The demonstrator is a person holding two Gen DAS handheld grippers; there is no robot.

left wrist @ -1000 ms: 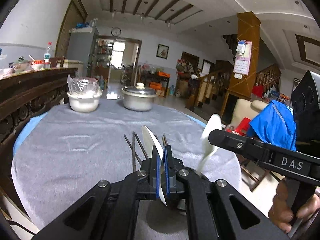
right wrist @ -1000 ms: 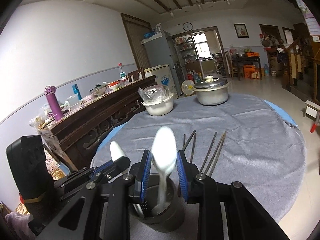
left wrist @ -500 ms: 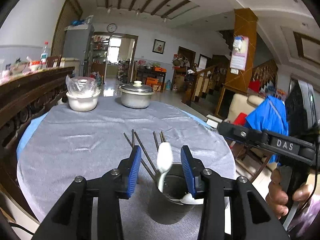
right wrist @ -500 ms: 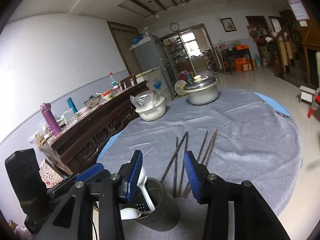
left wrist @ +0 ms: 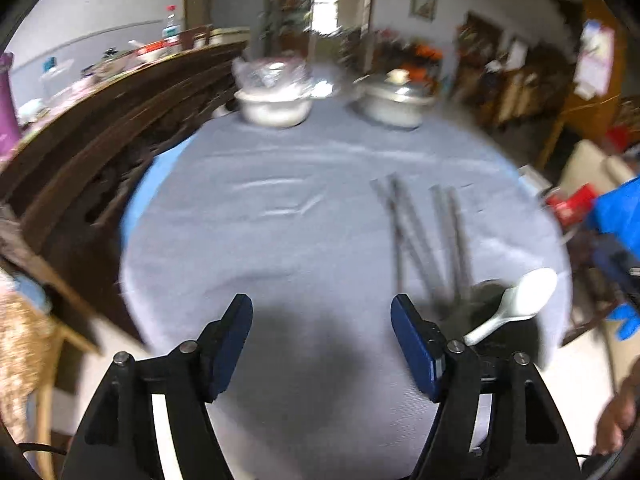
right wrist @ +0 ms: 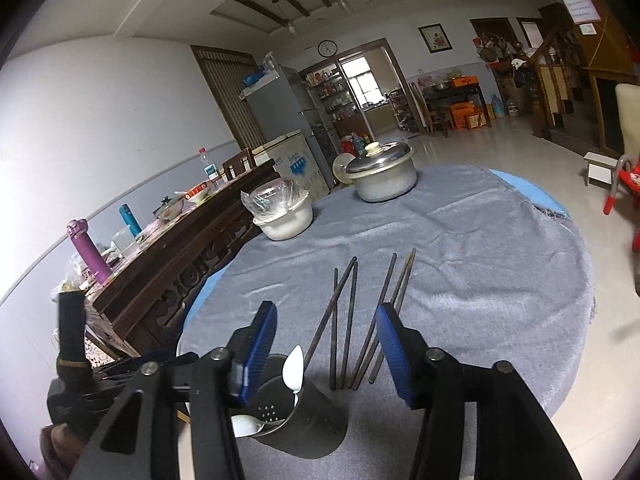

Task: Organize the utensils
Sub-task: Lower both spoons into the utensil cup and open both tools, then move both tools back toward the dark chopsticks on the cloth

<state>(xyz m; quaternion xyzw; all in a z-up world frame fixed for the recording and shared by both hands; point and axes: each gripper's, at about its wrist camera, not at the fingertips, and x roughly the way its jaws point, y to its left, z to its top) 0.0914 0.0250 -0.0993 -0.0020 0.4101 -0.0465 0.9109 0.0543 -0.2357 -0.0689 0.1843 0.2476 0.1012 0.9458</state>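
A dark perforated utensil holder [right wrist: 298, 420] stands on the grey cloth at the near table edge with two white spoons [right wrist: 293, 368] in it. It also shows blurred in the left wrist view [left wrist: 486, 300], with a white spoon [left wrist: 520, 306] sticking out. Several dark chopsticks [right wrist: 352, 320] lie loose on the cloth just beyond it, also in the left wrist view [left wrist: 424, 240]. My right gripper [right wrist: 326, 354] is open and empty, just above the holder. My left gripper [left wrist: 322, 344] is open and empty, left of the holder.
A white bowl covered with plastic [right wrist: 284, 212] and a lidded metal pot [right wrist: 382, 176] stand at the far side of the round table [right wrist: 500, 280]. A dark wooden sideboard [right wrist: 180, 256] with bottles runs along the left. A red chair [right wrist: 624, 188] stands at the right.
Both grippers have let go of the white spoons, which now stand in the holder. Both have opened wider and drawn back; the left one has swung left and tilted down.
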